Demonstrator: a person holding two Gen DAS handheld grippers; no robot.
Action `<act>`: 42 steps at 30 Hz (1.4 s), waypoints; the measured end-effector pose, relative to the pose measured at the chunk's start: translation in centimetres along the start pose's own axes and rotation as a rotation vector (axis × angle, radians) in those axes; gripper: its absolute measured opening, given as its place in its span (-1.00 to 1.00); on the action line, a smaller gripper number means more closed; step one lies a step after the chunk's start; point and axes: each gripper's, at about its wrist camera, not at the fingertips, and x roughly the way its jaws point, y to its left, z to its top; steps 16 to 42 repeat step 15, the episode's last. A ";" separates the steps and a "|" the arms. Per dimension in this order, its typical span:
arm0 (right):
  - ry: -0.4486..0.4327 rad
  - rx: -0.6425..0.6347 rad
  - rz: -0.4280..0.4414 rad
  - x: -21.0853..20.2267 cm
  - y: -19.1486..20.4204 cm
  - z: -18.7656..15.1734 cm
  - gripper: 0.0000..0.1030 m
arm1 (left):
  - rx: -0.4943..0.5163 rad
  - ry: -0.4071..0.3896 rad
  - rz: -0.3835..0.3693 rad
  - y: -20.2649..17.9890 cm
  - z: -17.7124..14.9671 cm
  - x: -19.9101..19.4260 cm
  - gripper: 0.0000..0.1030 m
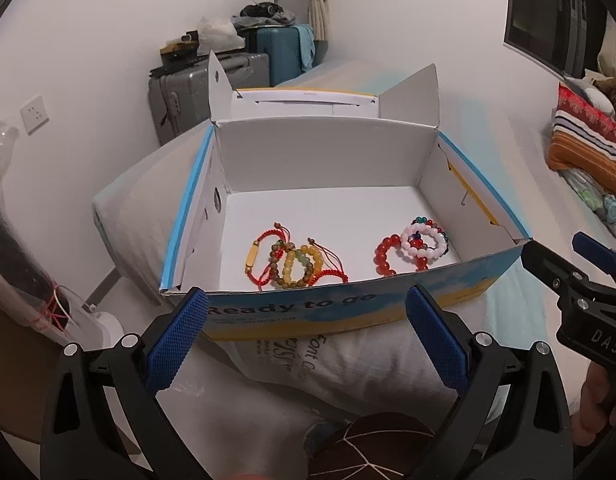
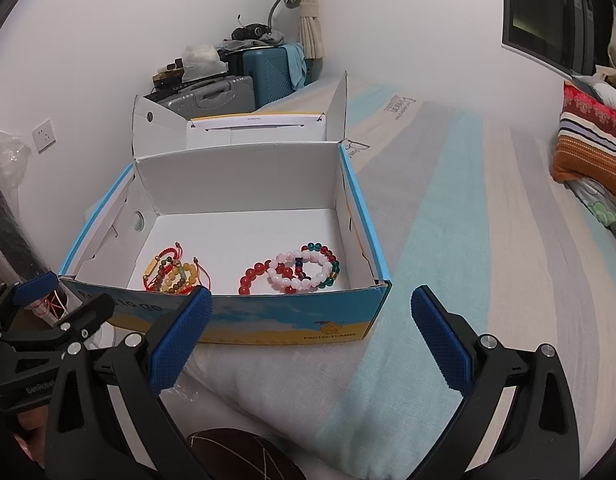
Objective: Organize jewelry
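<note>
- Both left tongs (image 1: 305,340) and right tongs (image 2: 310,340) released, empty, short of the box (image 2: 291,316) on the bed (image 2: 448,280).
- Bracelets sorted in 2 piles: corded pile (image 1: 291,260) at 7 o'clock, beaded pile (image 1: 412,246) at 5 o'clock.
- Likely near finished; next perhaps closing the lid (image 1: 308,102).

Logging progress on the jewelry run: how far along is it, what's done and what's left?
Looks mostly done: the open box holds two clusters, cord and amber bracelets on the left, red, white and multicolour bead bracelets on the right. Nothing is in hand: the left gripper and right gripper are open and empty before the box. No loose jewelry shows outside; the lid is unclosed.
</note>
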 end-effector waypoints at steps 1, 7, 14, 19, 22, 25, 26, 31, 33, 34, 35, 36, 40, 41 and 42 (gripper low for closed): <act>0.001 0.000 -0.001 0.0 0.0 0.0 0.85 | -0.003 0.001 -0.001 0.0 0.0 0.0 0.89; 0.004 -0.002 -0.001 0.1 0.0 -0.1 0.85 | -0.016 -0.006 -0.002 0.2 0.1 -0.2 0.88; 0.007 -0.006 0.000 0.0 -0.1 -0.1 0.85 | -0.019 -0.020 0.018 0.2 0.1 -0.4 0.88; 0.007 -0.007 -0.001 0.1 -0.1 -0.1 0.85 | -0.018 -0.021 0.020 0.2 0.1 -0.5 0.89; 0.007 -0.007 -0.001 0.1 -0.1 -0.1 0.85 | -0.018 -0.021 0.020 0.2 0.1 -0.5 0.89; 0.007 -0.007 -0.001 0.1 -0.1 -0.1 0.85 | -0.018 -0.021 0.020 0.2 0.1 -0.5 0.89; 0.007 -0.007 -0.001 0.1 -0.1 -0.1 0.85 | -0.018 -0.021 0.020 0.2 0.1 -0.5 0.89; 0.007 -0.007 -0.001 0.1 -0.1 -0.1 0.85 | -0.018 -0.021 0.020 0.2 0.1 -0.5 0.89; 0.007 -0.007 -0.001 0.1 -0.1 -0.1 0.85 | -0.018 -0.021 0.020 0.2 0.1 -0.5 0.89; 0.007 -0.007 -0.001 0.1 -0.1 -0.1 0.85 | -0.018 -0.021 0.020 0.2 0.1 -0.5 0.89; 0.007 -0.007 -0.001 0.1 -0.1 -0.1 0.85 | -0.018 -0.021 0.020 0.2 0.1 -0.5 0.89; 0.007 -0.007 -0.001 0.1 -0.1 -0.1 0.85 | -0.018 -0.021 0.020 0.2 0.1 -0.5 0.89; 0.007 -0.007 -0.001 0.1 -0.1 -0.1 0.85 | -0.018 -0.021 0.020 0.2 0.1 -0.5 0.89; 0.007 -0.007 -0.001 0.1 -0.1 -0.1 0.85 | -0.018 -0.021 0.020 0.2 0.1 -0.5 0.89; 0.007 -0.007 -0.001 0.1 -0.1 -0.1 0.85 | -0.018 -0.021 0.020 0.2 0.1 -0.5 0.89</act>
